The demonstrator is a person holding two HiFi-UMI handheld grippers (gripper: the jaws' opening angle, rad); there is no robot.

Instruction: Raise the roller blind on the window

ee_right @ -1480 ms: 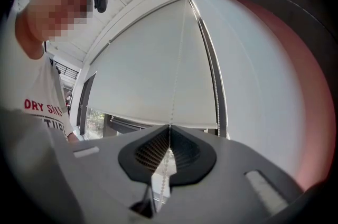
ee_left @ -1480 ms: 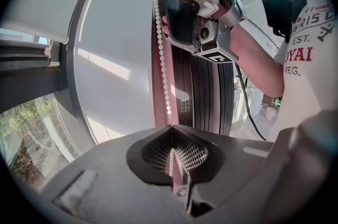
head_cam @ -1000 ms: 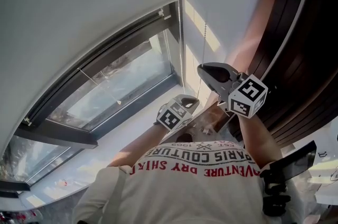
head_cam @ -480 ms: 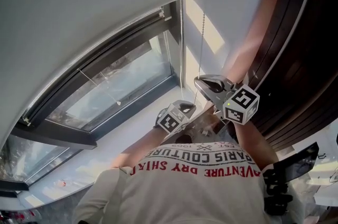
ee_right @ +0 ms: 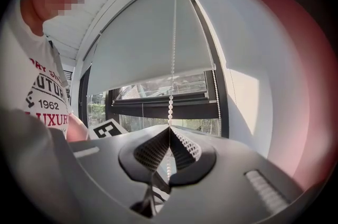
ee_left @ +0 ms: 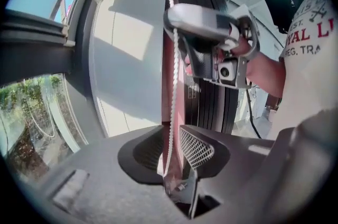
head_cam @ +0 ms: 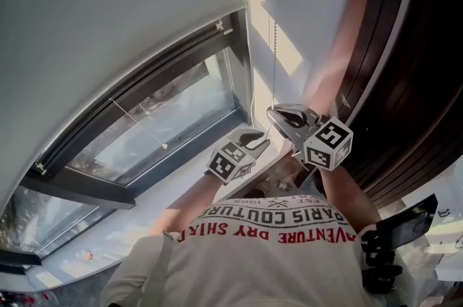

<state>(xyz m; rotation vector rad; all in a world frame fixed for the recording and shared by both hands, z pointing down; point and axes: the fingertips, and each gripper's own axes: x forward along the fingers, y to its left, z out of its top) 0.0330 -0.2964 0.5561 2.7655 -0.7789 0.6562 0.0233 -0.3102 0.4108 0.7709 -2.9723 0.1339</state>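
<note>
White chain [ee_right: 170, 92] pinched by right hand-held gripper [ee_right: 168, 129]; head view unclear.

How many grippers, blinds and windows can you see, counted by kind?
Grippers: 2, the left gripper, jaws just opening with the chain between them, and the right gripper, shut on that chain
Blinds: 1
Windows: 1
Total: 4

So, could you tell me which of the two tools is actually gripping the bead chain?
The right tool: its jaws are shut on the bead chain. On the left tool, the jaws have just been opening, the chain loose between them.
</note>
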